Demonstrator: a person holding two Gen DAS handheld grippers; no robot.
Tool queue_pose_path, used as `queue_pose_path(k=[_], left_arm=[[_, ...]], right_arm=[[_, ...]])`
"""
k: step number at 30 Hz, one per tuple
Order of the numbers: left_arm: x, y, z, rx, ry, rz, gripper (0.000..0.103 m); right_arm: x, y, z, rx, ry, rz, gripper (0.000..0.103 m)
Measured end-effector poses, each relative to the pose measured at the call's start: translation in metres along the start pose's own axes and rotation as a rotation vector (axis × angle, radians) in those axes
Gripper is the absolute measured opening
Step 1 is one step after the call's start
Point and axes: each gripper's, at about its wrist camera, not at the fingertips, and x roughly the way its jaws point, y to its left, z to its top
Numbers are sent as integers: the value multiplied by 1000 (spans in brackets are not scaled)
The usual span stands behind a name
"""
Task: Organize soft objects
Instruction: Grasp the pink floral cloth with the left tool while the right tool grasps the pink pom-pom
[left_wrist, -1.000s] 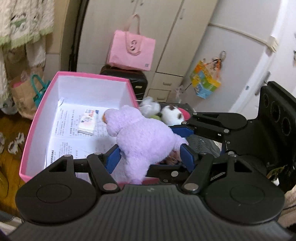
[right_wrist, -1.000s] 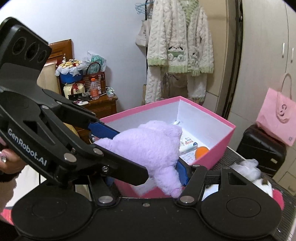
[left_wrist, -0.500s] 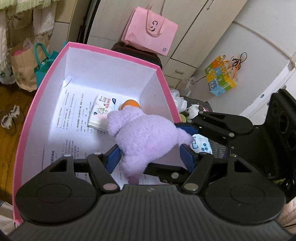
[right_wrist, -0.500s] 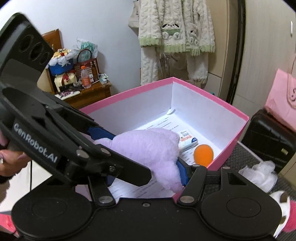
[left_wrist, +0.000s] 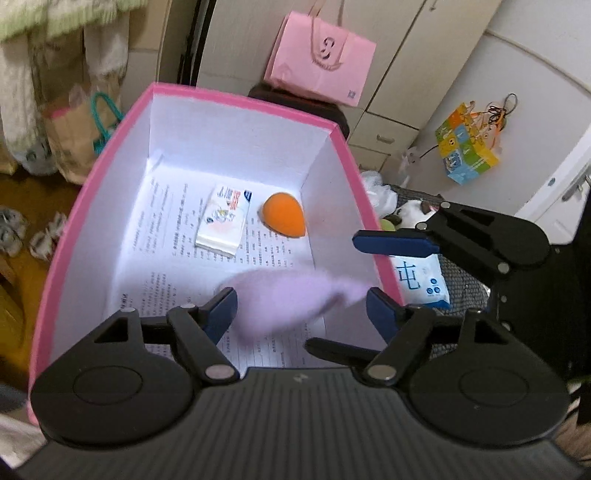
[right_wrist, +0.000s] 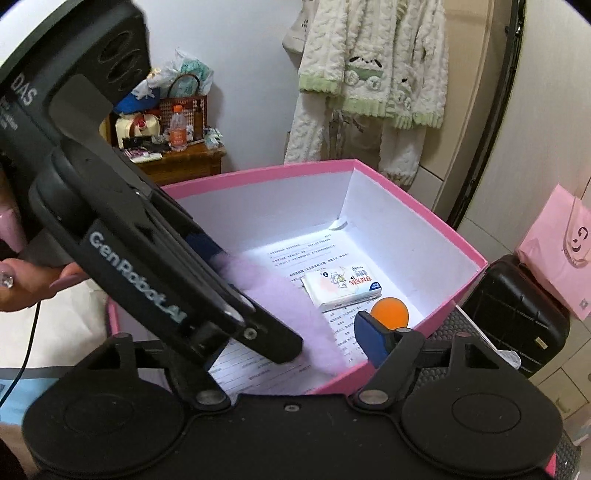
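A purple plush toy (left_wrist: 284, 299), motion-blurred, is loose between the blue pads of my open left gripper (left_wrist: 301, 308) above the floor of the pink box (left_wrist: 343, 147). It also shows in the right wrist view (right_wrist: 284, 314), beside my open right gripper (right_wrist: 291, 343), whose other finger is hidden behind the left gripper body. An orange sponge egg (left_wrist: 284, 216) and a tissue pack (left_wrist: 225, 219) lie on printed sheets in the box. The right gripper's blue finger (left_wrist: 391, 242) shows at the box's right wall.
Outside the box on the right lie a wet-wipes pack (left_wrist: 421, 286), a white plush (left_wrist: 410, 212) and white fluff (left_wrist: 378, 188). A black suitcase (right_wrist: 513, 314) and pink bag (left_wrist: 321, 61) stand behind. A wooden nightstand (right_wrist: 181, 162) stands left.
Both grippers moved over the box and opened. The purple plush, held between them before, is released and dropping into the box.
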Motion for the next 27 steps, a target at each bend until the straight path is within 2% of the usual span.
queue_pose_path(k=[6, 12, 18, 21, 27], left_arm=[[-37, -18, -9, 67, -70, 41, 81], [-65, -42, -14, 127, -80, 45, 81], [-87, -73, -19, 177, -85, 26, 81], [-93, -90, -25, 212, -98, 3, 81], [-88, -128, -34, 288, -102, -63, 81]], right_arm=[[-23, 3, -4, 30, -24, -6, 81], [-55, 7, -9, 44, -51, -32, 81], [-102, 8, -25, 44, -84, -83, 82], [-126, 2, -43, 75, -127, -123, 85], [-152, -17, -84, 158, -146, -168, 85]])
